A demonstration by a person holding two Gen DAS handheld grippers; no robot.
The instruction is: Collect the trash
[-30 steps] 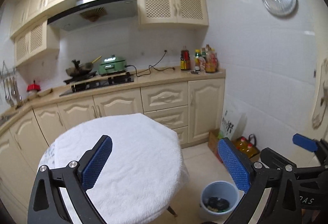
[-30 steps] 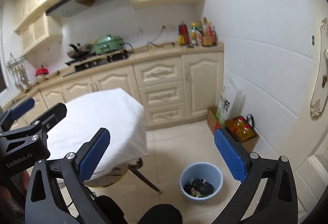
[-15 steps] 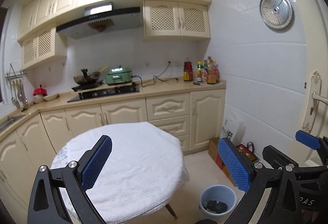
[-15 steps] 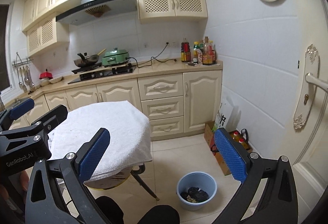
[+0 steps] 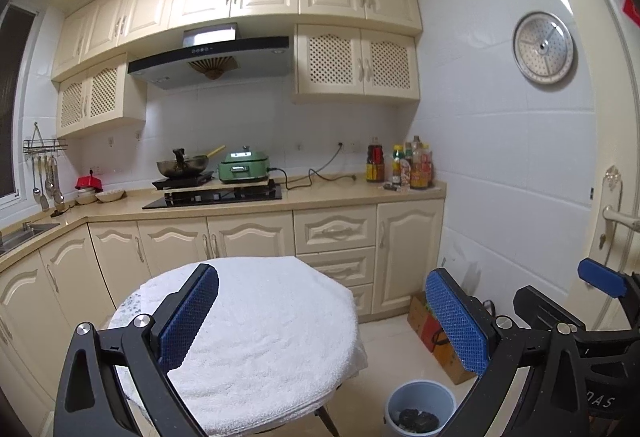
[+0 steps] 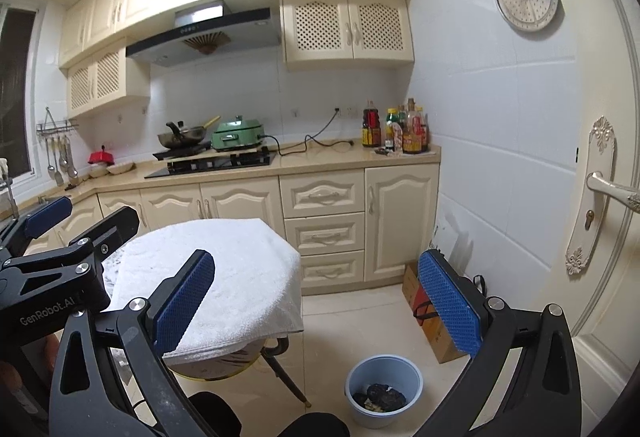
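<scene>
A light blue bin [image 6: 383, 389] stands on the floor beside the table, with dark trash [image 6: 385, 395] inside; it also shows in the left wrist view [image 5: 420, 410]. My left gripper [image 5: 320, 317] is open and empty, raised above the round table under a white towel [image 5: 256, 333]. My right gripper [image 6: 316, 307] is open and empty, held high above the floor and the bin. The left gripper's fingers [image 6: 48, 213] show at the left of the right wrist view. The towel [image 6: 224, 269] carries no trash that I can see.
Cream cabinets and a counter [image 5: 320, 197] run along the back wall with a hob, a wok, a green cooker [image 5: 244, 167] and bottles [image 5: 404, 165]. A cardboard box with bottles [image 6: 436, 321] stands by the right wall. A door with a handle [image 6: 608, 189] is at the right.
Both grippers have risen and tilted up, so the bin and table sit lower in view and the upper cabinets and ceiling show. Both stay open and empty.
</scene>
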